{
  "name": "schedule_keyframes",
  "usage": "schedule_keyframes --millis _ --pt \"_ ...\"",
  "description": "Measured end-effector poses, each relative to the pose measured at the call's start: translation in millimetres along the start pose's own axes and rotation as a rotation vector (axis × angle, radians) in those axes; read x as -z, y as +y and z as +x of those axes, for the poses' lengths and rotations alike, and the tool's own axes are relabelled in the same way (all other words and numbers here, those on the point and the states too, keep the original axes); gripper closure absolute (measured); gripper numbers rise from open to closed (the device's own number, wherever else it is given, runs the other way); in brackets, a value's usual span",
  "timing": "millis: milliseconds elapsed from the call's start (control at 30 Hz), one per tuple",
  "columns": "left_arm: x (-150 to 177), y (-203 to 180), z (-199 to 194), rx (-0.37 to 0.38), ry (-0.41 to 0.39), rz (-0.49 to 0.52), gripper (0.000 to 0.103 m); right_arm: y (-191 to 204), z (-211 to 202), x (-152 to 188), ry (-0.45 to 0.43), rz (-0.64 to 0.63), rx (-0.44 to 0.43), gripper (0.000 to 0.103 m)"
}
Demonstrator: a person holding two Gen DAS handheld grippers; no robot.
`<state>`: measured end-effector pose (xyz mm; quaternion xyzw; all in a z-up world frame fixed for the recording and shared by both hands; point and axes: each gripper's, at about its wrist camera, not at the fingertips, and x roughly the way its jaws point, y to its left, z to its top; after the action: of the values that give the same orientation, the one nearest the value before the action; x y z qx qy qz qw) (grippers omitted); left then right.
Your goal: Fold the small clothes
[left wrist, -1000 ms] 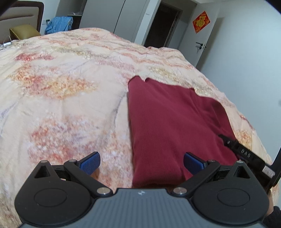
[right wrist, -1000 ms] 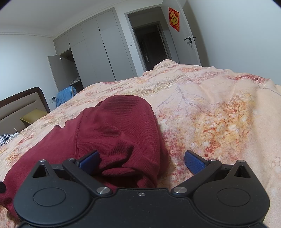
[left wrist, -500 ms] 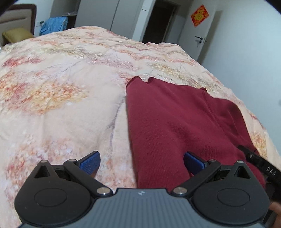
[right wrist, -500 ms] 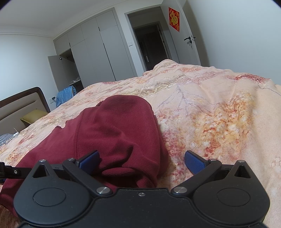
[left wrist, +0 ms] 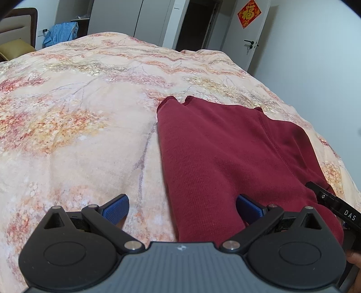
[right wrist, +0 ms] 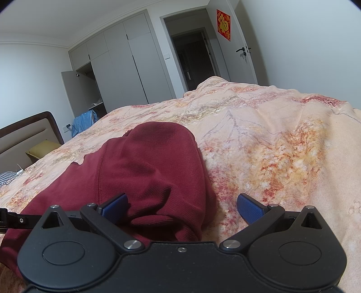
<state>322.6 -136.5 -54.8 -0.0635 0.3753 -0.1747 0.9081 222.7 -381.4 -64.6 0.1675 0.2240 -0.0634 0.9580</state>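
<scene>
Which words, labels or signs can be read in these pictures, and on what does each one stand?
"DAS": white letters on the right tongs' black finger, at the left view's edge.
"福": gold character on the red door sign.
No other text shows.

left wrist: high, tilted down; right wrist: low; shared: red garment [left wrist: 225, 157] [right wrist: 146, 162]

Bare floral quilt [left wrist: 67, 126] fills the left half of the left wrist frame, open to any tool. The maroon garment [left wrist: 225, 157] covers the lower right, where the right tool [left wrist: 334, 205] crosses the frame's edge.
</scene>
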Motion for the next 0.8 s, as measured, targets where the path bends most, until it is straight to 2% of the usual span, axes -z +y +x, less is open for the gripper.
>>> schedule_keyframes --millis 600,800 --pt "-1 7 4 0.045 0.008 0.026 0.0 0 -1 0 -0.003 -0.004 -0.011 0.001" --pt "-3 10 5 0.075 -0.011 0.039 0.0 0 -2 2 -0.02 -0.013 -0.028 0.007"
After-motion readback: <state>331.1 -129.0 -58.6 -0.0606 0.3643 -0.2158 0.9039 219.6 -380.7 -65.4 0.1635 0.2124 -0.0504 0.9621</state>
